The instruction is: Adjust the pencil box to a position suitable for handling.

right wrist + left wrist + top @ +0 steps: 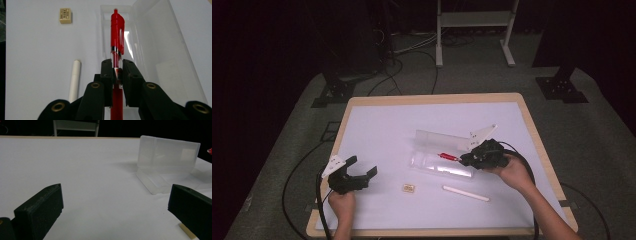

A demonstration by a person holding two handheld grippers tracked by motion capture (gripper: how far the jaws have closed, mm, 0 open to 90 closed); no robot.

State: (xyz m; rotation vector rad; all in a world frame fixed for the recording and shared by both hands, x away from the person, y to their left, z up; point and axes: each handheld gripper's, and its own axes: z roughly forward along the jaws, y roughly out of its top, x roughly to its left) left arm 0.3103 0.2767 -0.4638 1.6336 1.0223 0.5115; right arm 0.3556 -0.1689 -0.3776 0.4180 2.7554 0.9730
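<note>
My right hand-held gripper [117, 72] is clamped on the red pen [117, 32], which hangs over the open clear pencil case [160, 50] just ahead. I should lower it level into the tray. My left hand-held gripper [354, 172] waits, jaws apart.

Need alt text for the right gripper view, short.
The right gripper is shut on a red pen, held over an open clear plastic case on a white table. A white stick and an eraser lie left.
</note>
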